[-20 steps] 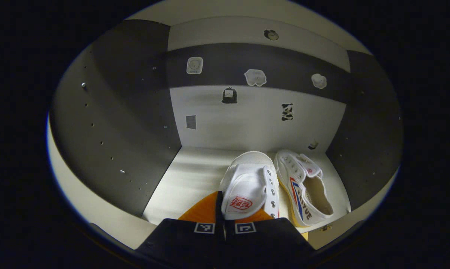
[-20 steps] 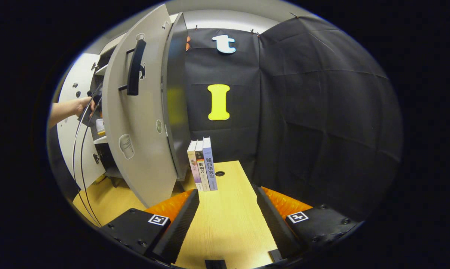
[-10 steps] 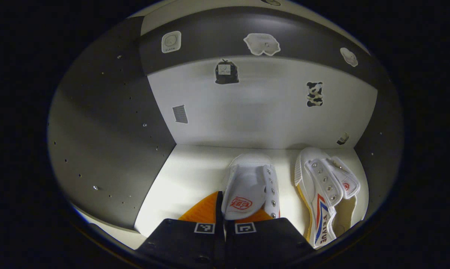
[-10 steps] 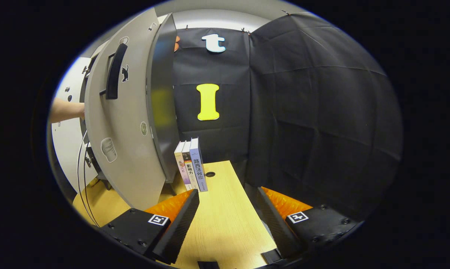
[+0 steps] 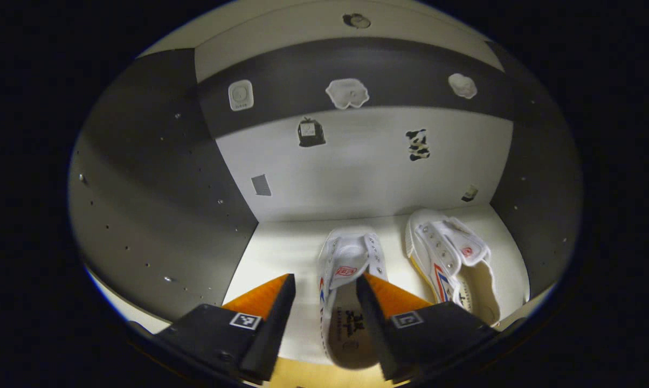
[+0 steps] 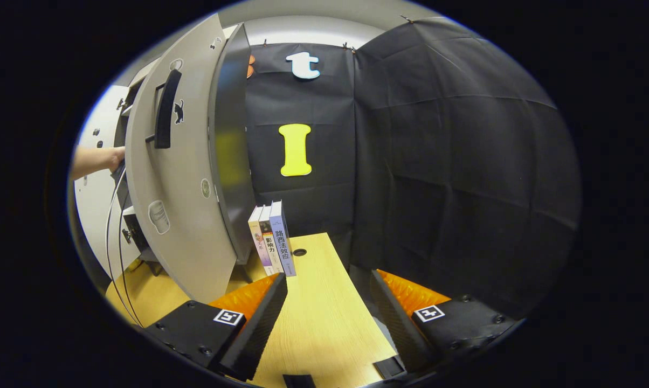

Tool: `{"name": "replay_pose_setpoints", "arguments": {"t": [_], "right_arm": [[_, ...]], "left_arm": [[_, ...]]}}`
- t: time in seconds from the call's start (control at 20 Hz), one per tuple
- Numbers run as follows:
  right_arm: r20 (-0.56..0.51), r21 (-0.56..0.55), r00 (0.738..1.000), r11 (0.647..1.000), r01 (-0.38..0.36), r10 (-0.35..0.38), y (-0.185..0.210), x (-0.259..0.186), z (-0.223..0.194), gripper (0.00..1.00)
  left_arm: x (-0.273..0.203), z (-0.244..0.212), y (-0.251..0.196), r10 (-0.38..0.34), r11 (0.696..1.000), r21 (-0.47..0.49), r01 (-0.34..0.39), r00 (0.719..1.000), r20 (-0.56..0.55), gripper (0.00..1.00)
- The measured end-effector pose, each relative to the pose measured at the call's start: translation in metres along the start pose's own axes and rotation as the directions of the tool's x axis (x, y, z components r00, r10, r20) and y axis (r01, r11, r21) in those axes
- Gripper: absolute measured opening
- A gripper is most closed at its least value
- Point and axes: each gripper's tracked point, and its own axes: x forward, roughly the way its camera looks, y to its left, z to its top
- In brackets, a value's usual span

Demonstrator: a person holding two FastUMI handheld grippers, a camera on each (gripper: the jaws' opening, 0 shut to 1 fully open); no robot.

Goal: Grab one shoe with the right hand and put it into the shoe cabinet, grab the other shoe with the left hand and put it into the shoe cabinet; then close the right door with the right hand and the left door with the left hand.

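In the left gripper view two white canvas shoes lie side by side on the pale cabinet shelf [image 5: 281, 242]. My left gripper [image 5: 323, 302] is open, its fingers apart on either side of the heel of the nearer shoe [image 5: 345, 291] and pressing on nothing. The second shoe [image 5: 454, 264], with red and blue stripes, rests to its right near the cabinet's right wall. In the right gripper view my right gripper [image 6: 329, 302] stands open and empty over a wooden desk [image 6: 319, 318]. The cabinet's right door [image 6: 179, 178] is open, with a dark handle [image 6: 164, 110].
Three books [image 6: 270, 242] stand upright on the desk beside the open door. A person's hand [image 6: 95, 160] reaches into the cabinet behind the door, with cables hanging below it. Stickers dot the cabinet's back wall [image 5: 357, 167].
My left gripper has opened and let go of the nearer shoe, which now rests on the shelf. The right gripper view has shifted slightly; that gripper stays open.
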Motion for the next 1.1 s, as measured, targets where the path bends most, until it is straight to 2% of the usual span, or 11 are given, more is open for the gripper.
{"name": "replay_pose_setpoints", "arguments": {"t": [0.05, 0.1, 0.2, 0.35, 0.5, 0.6, 0.7, 0.85, 0.9, 0.95, 1.1], "right_arm": [[0.0, 0.001, 1.0, 1.0, 0.0, 0.0, 0.001, 0.0, 0.0, 0.99], [-0.005, 0.003, 1.0, 1.0, -0.001, 0.001, 0.002, 0.0, -0.001, 0.99], [-0.004, 0.005, 1.0, 1.0, -0.015, 0.015, 0.008, 0.001, 0.002, 0.99], [0.012, -0.006, 0.999, 0.999, -0.037, 0.037, 0.017, 0.007, 0.012, 0.99], [0.027, -0.023, 0.997, 0.997, -0.072, 0.072, 0.03, 0.017, 0.026, 0.99], [0.039, -0.038, 0.995, 0.995, -0.088, 0.089, 0.036, 0.02, 0.038, 0.99], [0.067, -0.039, 0.992, 0.994, -0.105, 0.108, 0.043, 0.021, 0.055, 0.99], [0.102, -0.059, 0.986, 0.99, -0.128, 0.134, 0.054, 0.023, 0.077, 0.99], [0.109, -0.047, 0.983, 0.989, -0.142, 0.146, 0.06, 0.023, 0.083, 0.99], [0.112, -0.026, 0.98, 0.987, -0.161, 0.163, 0.068, 0.024, 0.089, 0.98], [0.132, -0.001, 0.971, 0.98, -0.2, 0.199, 0.08, 0.027, 0.105, 1.0]], "left_arm": [[-0.017, 0.0, -0.002, -0.024, 1.0, 0.006, 0.024, 0.999, 0.028, 0.77], [-0.035, 0.002, 0.0, -0.027, 1.0, 0.015, 0.026, 0.997, 0.07, 0.96], [-0.075, 0.002, 0.009, -0.003, 1.0, 0.024, -0.001, 0.984, 0.179, 0.97], [-0.137, -0.019, 0.012, 0.003, 1.0, -0.014, 0.002, 0.951, 0.308, 0.96], [-0.19, -0.053, 0.033, 0.086, 0.995, -0.075, -0.061, 0.916, 0.391, 0.96], [-0.214, -0.073, 0.041, 0.12, 0.992, -0.078, -0.095, 0.889, 0.442, 0.97], [-0.238, -0.093, 0.041, 0.12, 0.993, -0.067, -0.1, 0.864, 0.49, 0.96], [-0.272, -0.122, 0.047, 0.18, 0.983, -0.094, -0.155, 0.798, 0.576, 0.96], [-0.277, -0.135, 0.039, 0.184, 0.983, -0.099, -0.156, 0.788, 0.587, 1.0], [-0.28, -0.149, 0.032, 0.174, 0.985, -0.097, -0.145, 0.789, 0.589, 0.96], [-0.283, -0.195, 0.013, 0.153, 0.987, -0.128, -0.098, 0.82, 0.552, 0.96]]}}
